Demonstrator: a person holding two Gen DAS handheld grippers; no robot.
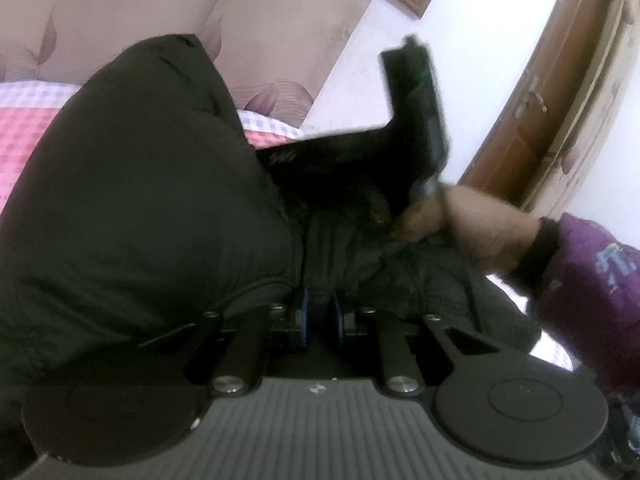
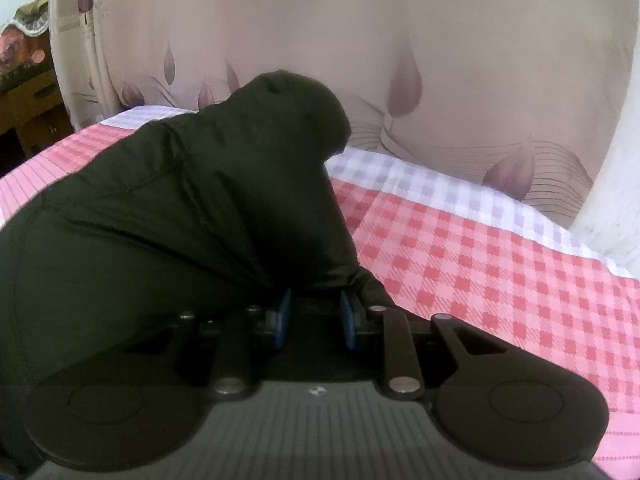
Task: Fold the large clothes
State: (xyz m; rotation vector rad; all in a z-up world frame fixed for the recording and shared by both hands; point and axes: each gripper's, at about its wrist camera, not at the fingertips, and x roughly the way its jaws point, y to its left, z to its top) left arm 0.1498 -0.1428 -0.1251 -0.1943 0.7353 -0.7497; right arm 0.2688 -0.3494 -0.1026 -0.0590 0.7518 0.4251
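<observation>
1. bulky black padded jacket (image 2: 192, 208), heaped on a pink-and-red checked bedsheet (image 2: 480, 264); one puffed end raised in a rounded hump toward the headboard.
2. in the left wrist view, same black jacket (image 1: 132, 216) filling the left half of the frame, bunched and folded over itself near the middle.
3. left gripper (image 1: 320, 312): blue pads close together, clamped on a pinched ridge of jacket fabric.
4. right gripper (image 2: 314, 312): blue pads slightly apart, with a dark fold of the jacket's edge gripped between them, low against the sheet.
5. seen from the left wrist: right hand (image 1: 472, 228) wrapped around the black handle of the other gripper (image 1: 416, 120), purple sleeve (image 1: 592, 280) with a black cuff behind it.
6. beyond the bed: beige padded headboard with pale leaf print (image 2: 400, 60), white wall, brown wooden door (image 1: 560, 92) at the right.
</observation>
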